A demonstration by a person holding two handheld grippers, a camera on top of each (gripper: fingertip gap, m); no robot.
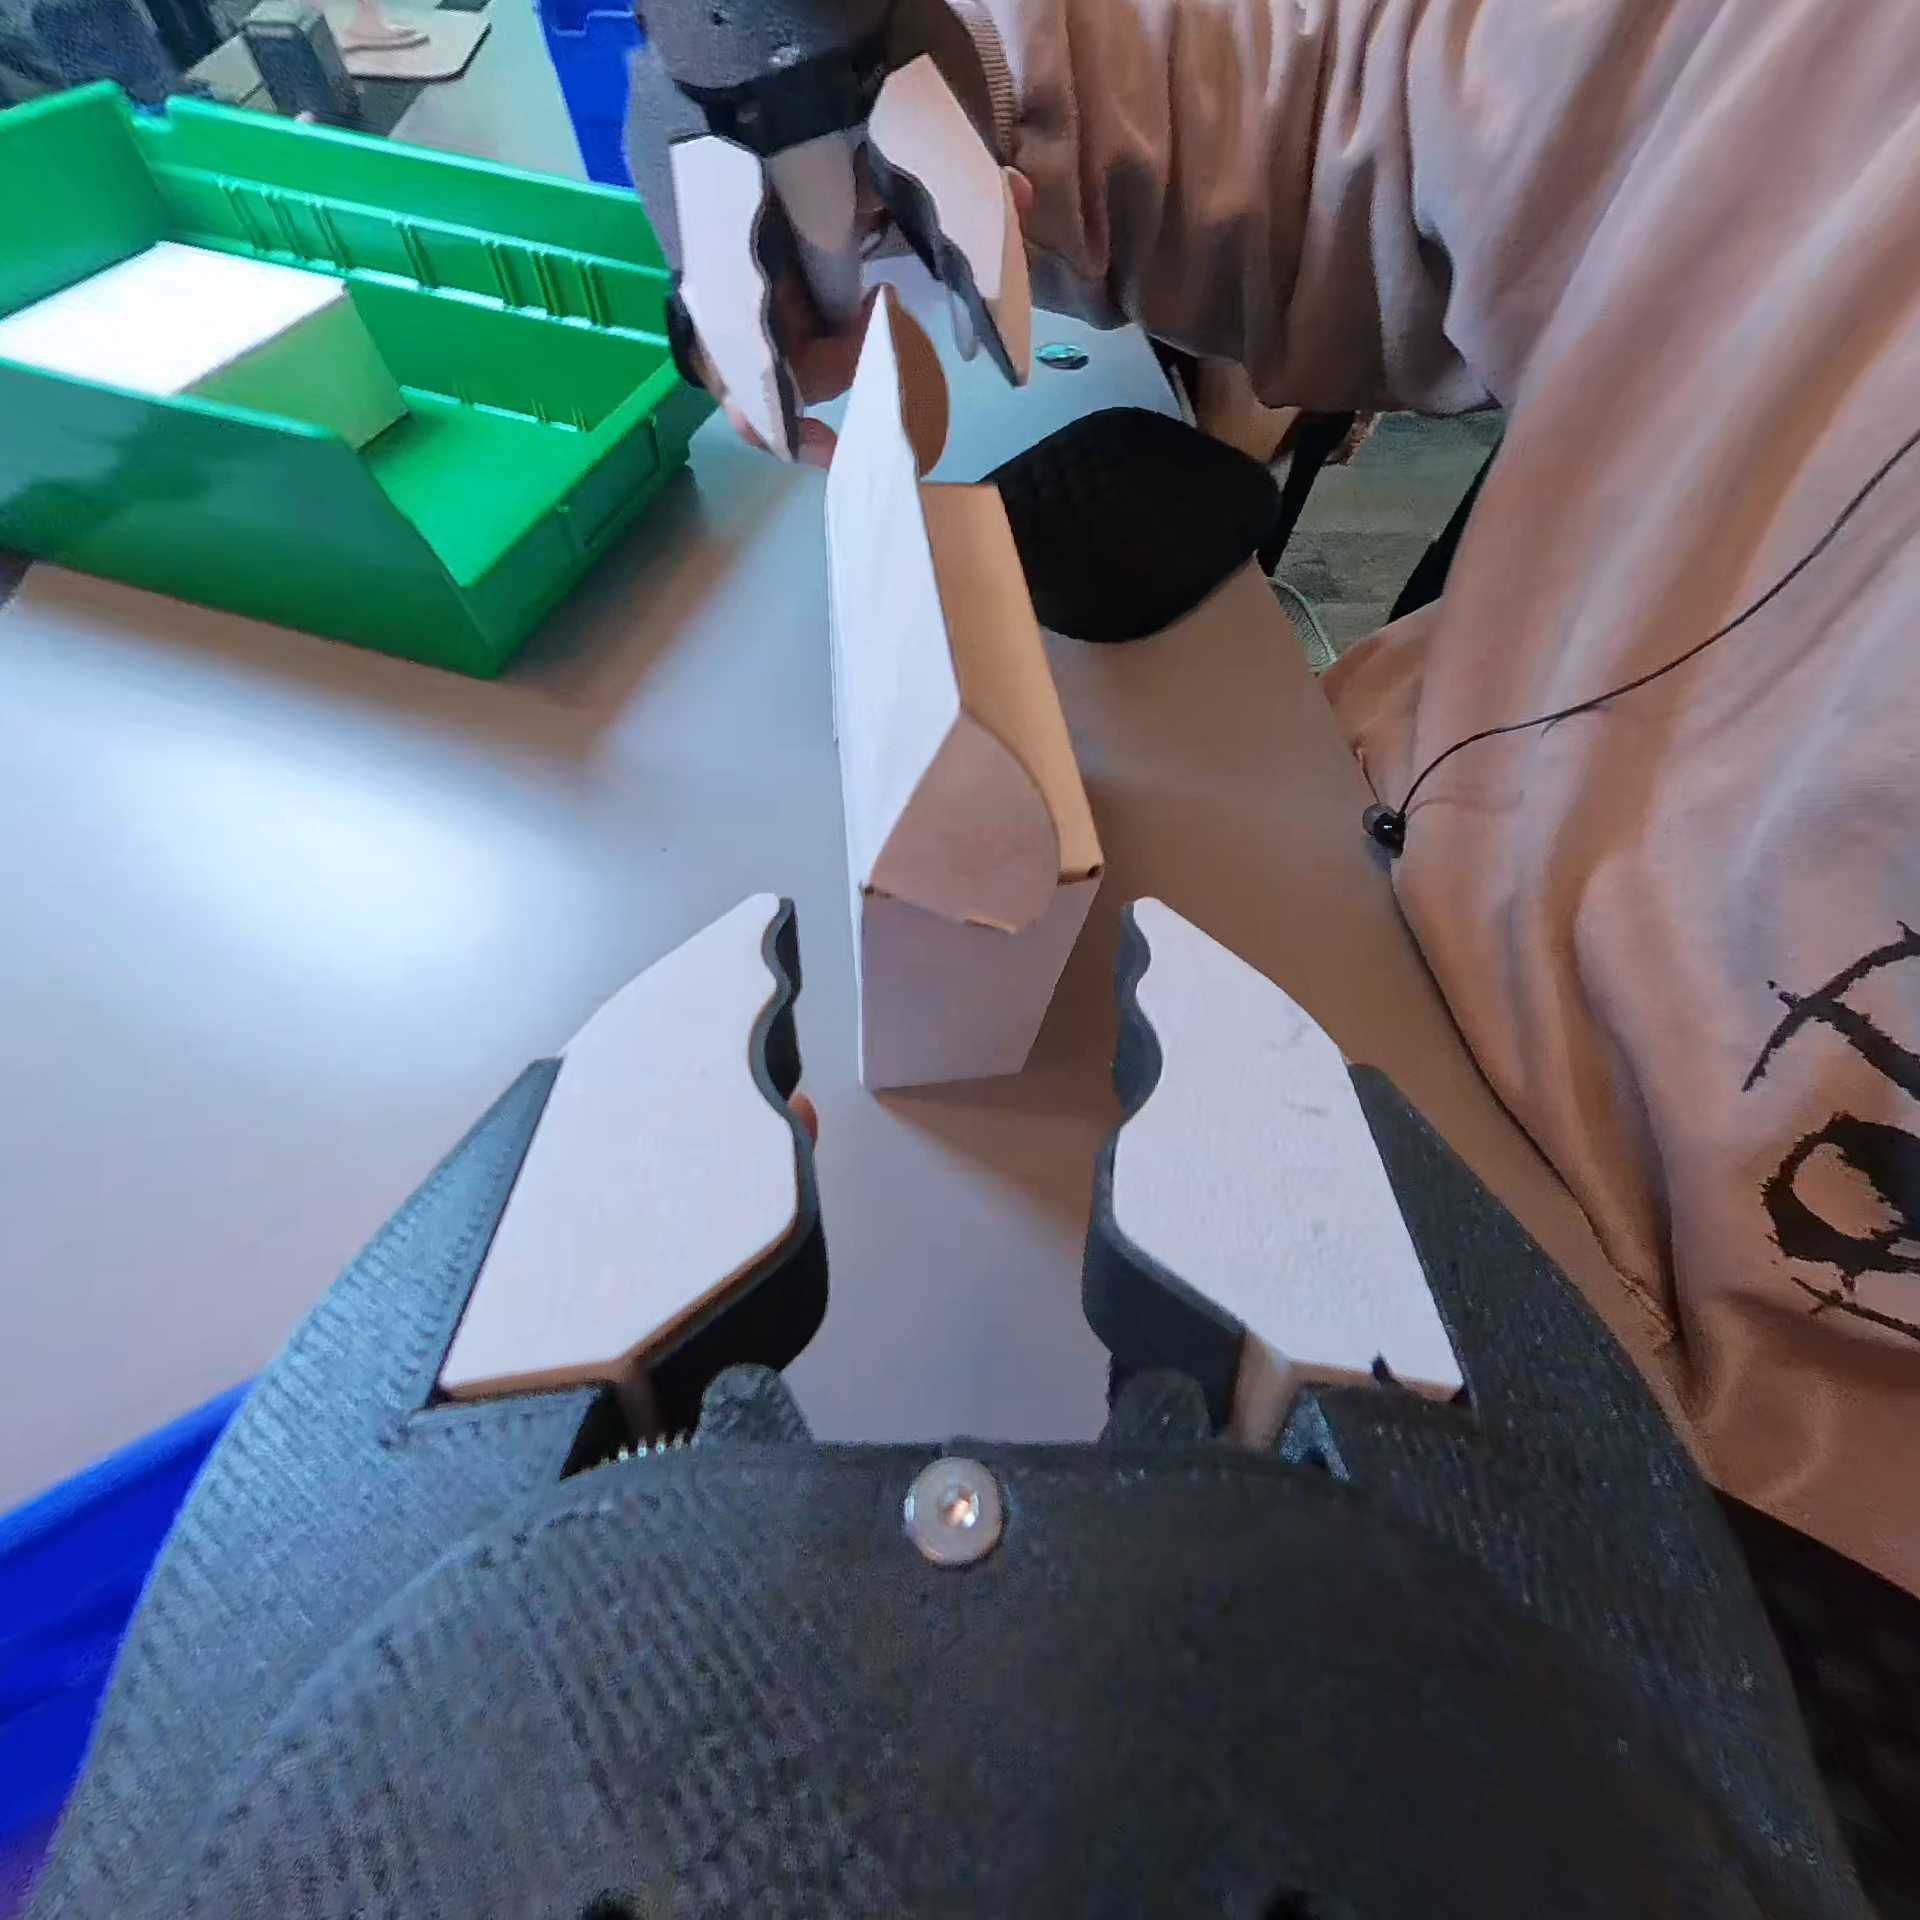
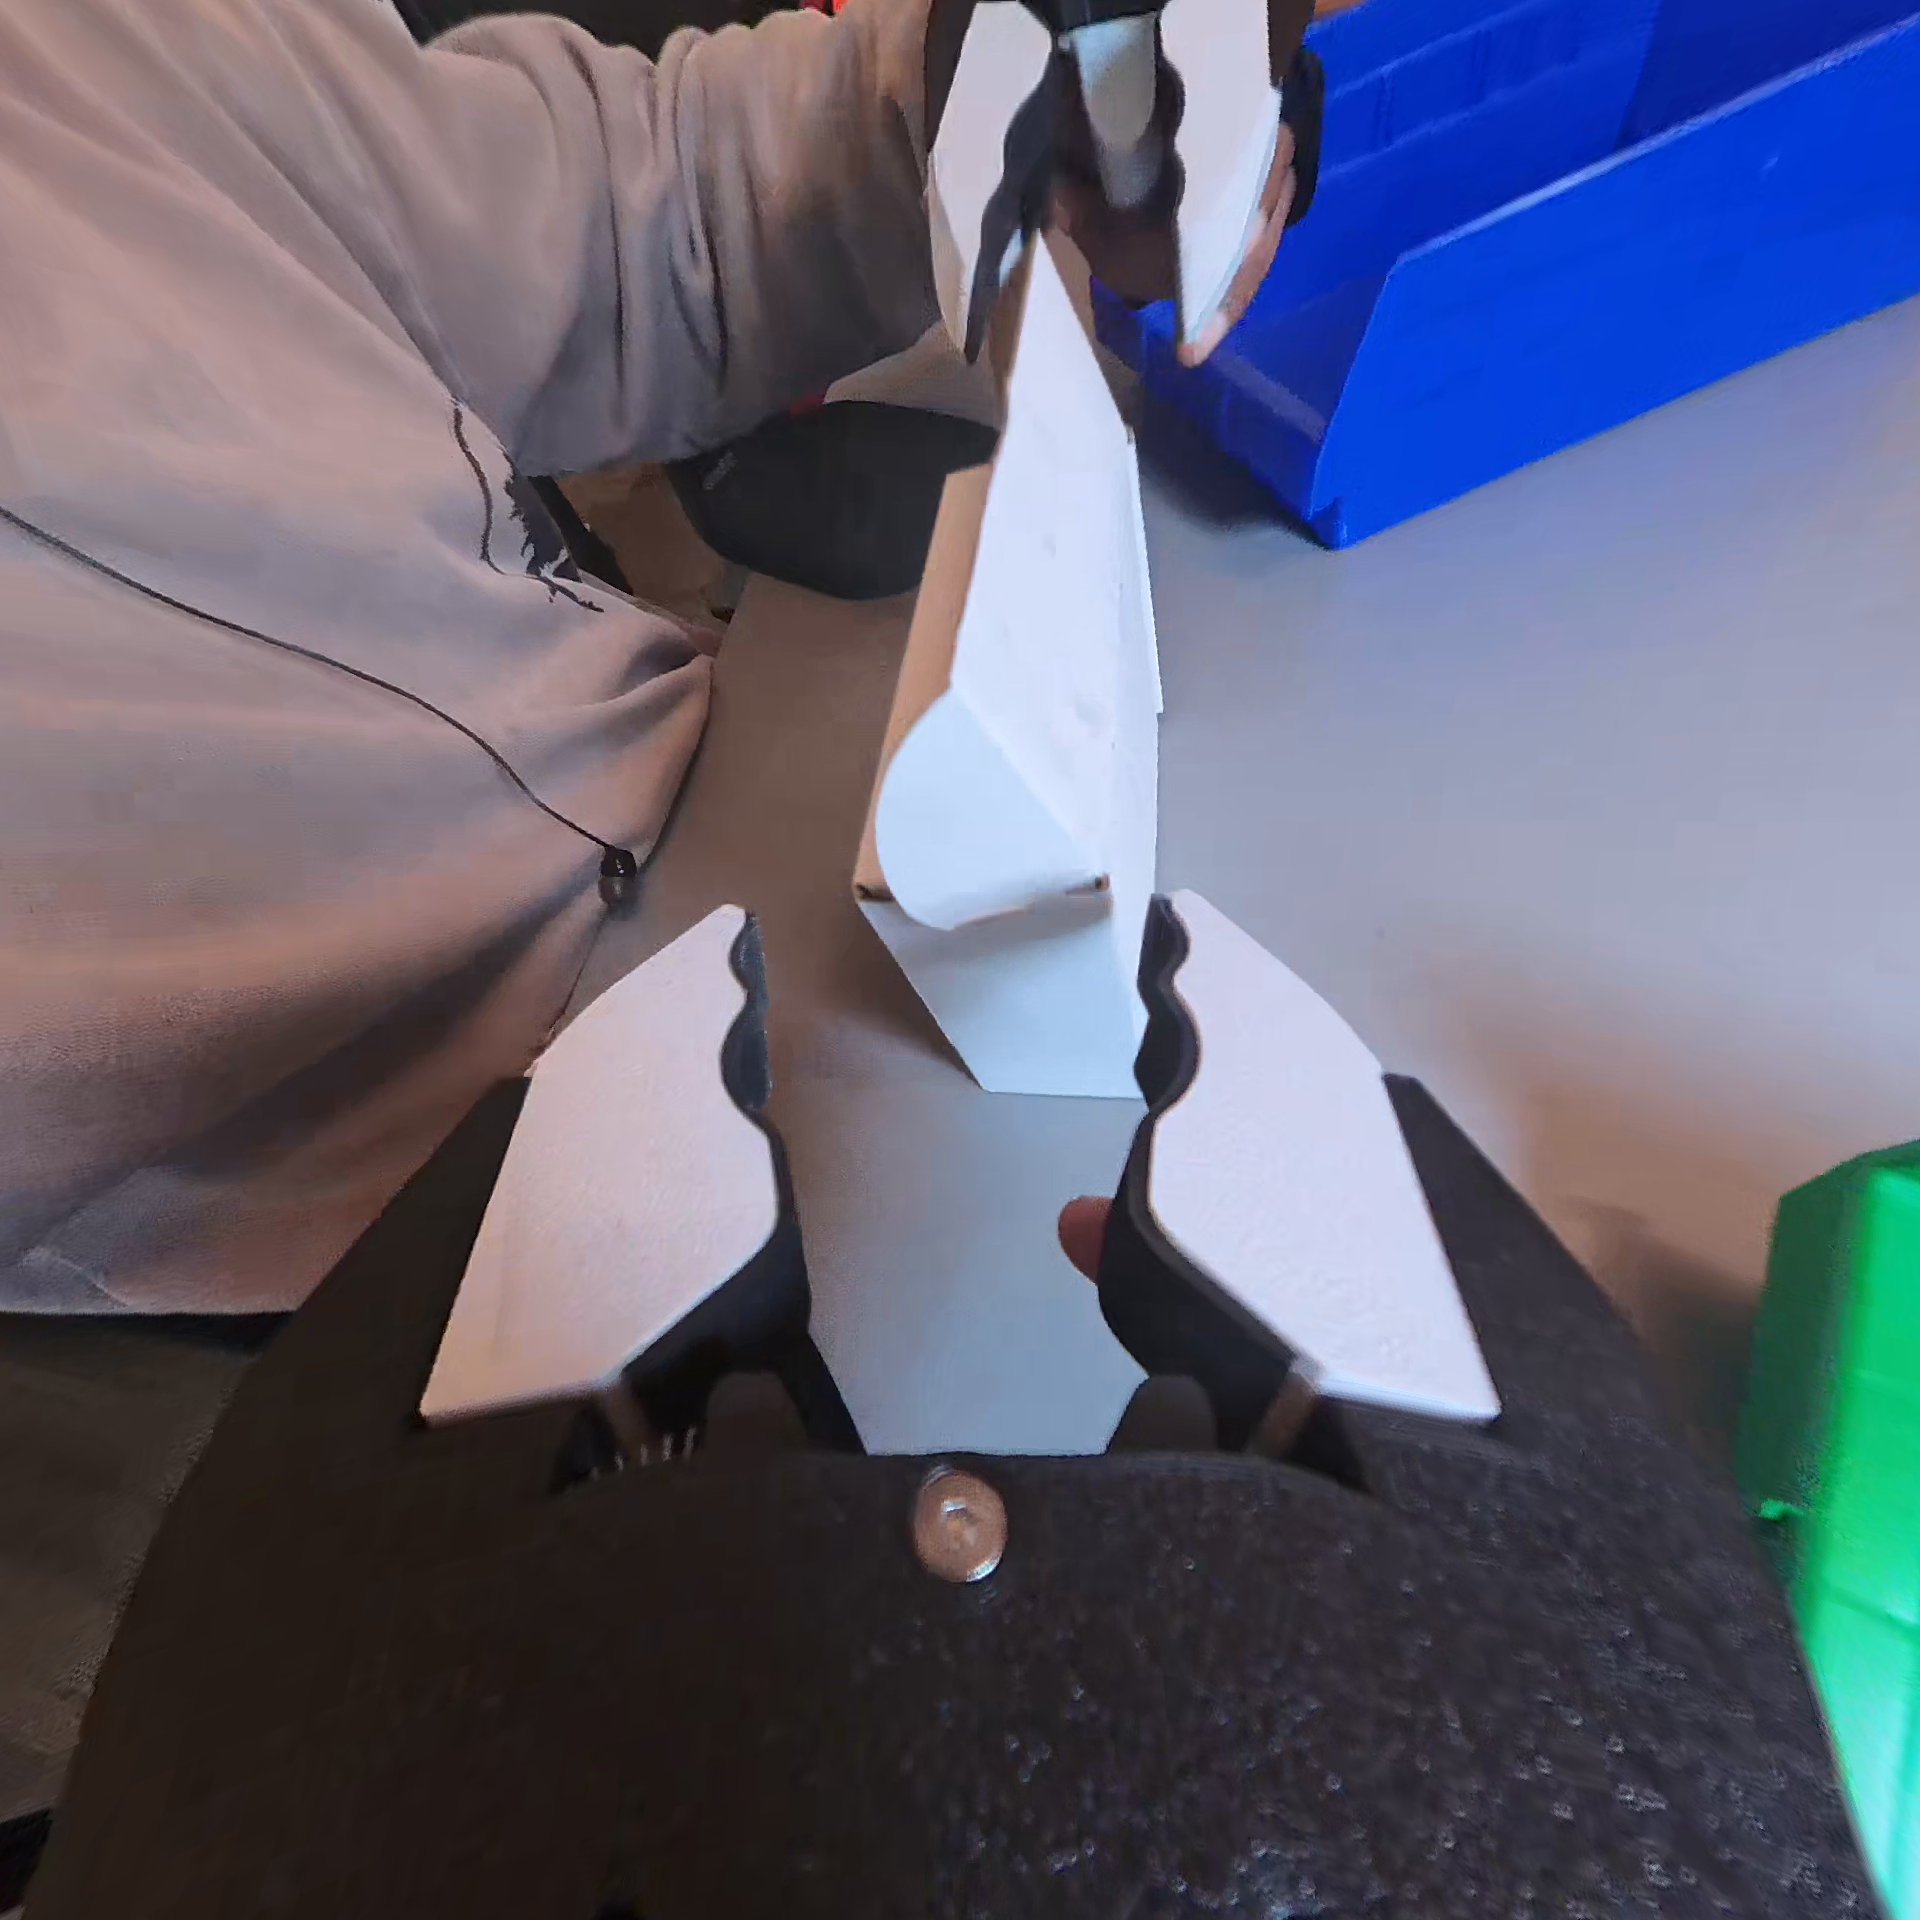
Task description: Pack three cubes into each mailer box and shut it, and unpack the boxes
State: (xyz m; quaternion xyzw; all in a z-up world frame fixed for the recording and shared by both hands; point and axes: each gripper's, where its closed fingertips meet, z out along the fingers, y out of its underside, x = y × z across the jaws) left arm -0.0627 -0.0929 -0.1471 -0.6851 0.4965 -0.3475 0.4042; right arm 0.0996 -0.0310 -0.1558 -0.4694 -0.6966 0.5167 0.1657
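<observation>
A white mailer box (image 1: 894,644) with a brown inside stands on the grey table (image 1: 312,883), lying lengthwise between my two grippers. Its lid is raised steeply and a rounded side flap (image 1: 977,821) folds over the near end. My left gripper (image 1: 956,914) is open, with the near end of the box between its fingertips and small gaps on both sides. My right gripper (image 1: 896,410) is open at the far end. In the right wrist view the box (image 2: 1049,644) reaches between my right gripper (image 2: 951,906) and the left gripper (image 2: 1081,353). No cubes show.
A green bin (image 1: 343,499) at the left holds a flat white box (image 1: 156,312); it also shows in the right wrist view (image 2: 1849,1455). A blue bin (image 2: 1558,312) stands beyond the box. A person in a pale sweatshirt (image 1: 1558,520) sits at the table edge beside a black pad (image 1: 1132,520). The left gripper's tips are roughly 20 cm from the right gripper's.
</observation>
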